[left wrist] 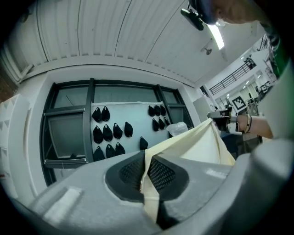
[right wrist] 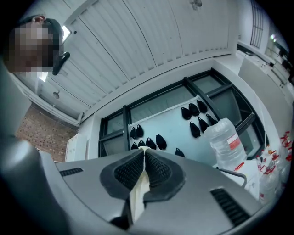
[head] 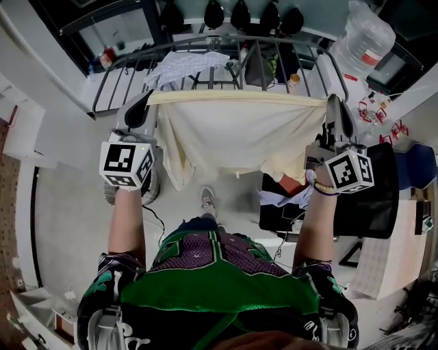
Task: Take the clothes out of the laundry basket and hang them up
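A cream cloth (head: 233, 137) hangs stretched between my two grippers, its top edge taut just in front of the metal drying rack (head: 130, 65). My left gripper (head: 146, 100) is shut on the cloth's left corner, and my right gripper (head: 331, 104) is shut on the right corner. In the left gripper view the cloth (left wrist: 193, 147) runs from the closed jaws of the left gripper (left wrist: 146, 172) towards the far right gripper (left wrist: 221, 120). A cream fold (right wrist: 138, 193) sits pinched in the right gripper (right wrist: 144, 167). The black laundry basket (head: 380, 198) stands below my right hand with clothes (head: 287, 195) in it.
A pale checked garment (head: 185, 68) lies over the rack's bars. A large water bottle (head: 363, 37) stands at the back right. Dark oval objects (head: 239, 14) hang on the wall behind the rack. The person's shoe (head: 207, 199) shows on the floor under the cloth.
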A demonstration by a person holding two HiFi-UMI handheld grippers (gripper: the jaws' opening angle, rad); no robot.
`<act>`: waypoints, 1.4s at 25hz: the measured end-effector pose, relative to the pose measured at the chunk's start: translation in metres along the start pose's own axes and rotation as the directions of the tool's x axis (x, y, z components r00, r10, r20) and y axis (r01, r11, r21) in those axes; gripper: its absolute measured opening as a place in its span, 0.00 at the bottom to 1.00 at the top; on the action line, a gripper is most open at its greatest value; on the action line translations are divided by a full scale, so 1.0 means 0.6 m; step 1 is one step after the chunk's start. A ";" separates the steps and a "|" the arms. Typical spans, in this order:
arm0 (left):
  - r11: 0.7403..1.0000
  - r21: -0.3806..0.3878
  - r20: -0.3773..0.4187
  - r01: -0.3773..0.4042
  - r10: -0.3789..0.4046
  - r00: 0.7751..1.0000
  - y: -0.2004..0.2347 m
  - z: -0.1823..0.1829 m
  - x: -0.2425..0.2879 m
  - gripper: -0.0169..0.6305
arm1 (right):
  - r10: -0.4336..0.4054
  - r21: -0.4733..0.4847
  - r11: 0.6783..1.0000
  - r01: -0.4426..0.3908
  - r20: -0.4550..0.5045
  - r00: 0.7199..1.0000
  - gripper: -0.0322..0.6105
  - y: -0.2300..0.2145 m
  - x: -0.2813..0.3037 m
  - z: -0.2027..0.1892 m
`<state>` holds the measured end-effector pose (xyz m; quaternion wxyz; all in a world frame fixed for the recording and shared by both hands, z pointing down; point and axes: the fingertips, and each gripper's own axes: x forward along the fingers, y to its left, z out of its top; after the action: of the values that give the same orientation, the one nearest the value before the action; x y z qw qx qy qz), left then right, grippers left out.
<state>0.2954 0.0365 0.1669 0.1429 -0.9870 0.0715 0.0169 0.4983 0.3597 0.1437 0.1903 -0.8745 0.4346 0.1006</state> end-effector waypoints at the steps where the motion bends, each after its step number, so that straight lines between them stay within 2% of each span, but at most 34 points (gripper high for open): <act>1: 1.000 -0.003 0.012 0.015 -0.015 1.000 0.000 0.001 0.014 0.05 | -0.013 -0.005 1.000 0.013 0.005 1.000 0.06 -0.008 0.004 0.002; 8: 0.992 -0.048 0.095 0.117 -0.112 0.989 0.025 -0.003 0.147 0.05 | -0.091 -0.068 0.993 0.092 0.017 0.996 0.06 -0.060 0.087 0.017; 14: 0.960 -0.165 0.115 0.226 -0.209 0.971 0.047 -0.036 0.260 0.05 | -0.172 -0.096 0.980 0.173 0.024 0.985 0.06 -0.100 0.177 0.004; 20: 0.947 -0.152 0.114 0.284 -0.269 0.956 0.060 -0.051 0.358 0.05 | -0.247 -0.103 0.963 0.247 0.012 0.969 0.06 -0.157 0.230 -0.018; 24: 0.945 -0.151 0.107 0.291 -0.277 0.955 0.071 -0.064 0.415 0.05 | -0.267 -0.113 0.957 0.266 0.002 0.964 0.06 -0.187 0.268 -0.032; 27: 0.949 -0.163 0.095 0.268 -0.256 0.962 0.073 -0.074 0.451 0.05 | -0.259 -0.108 0.960 0.257 -0.008 0.966 0.06 -0.212 0.298 -0.044; 35: 0.964 -0.188 0.075 0.189 -0.178 0.981 0.083 -0.078 0.576 0.05 | -0.170 -0.056 0.984 0.171 0.017 0.985 0.06 -0.312 0.425 -0.052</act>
<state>0.6303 -0.0711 0.1790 0.0488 -0.9977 -0.0264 0.0390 0.8018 0.2656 0.1312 0.1759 -0.9130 0.3538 0.1017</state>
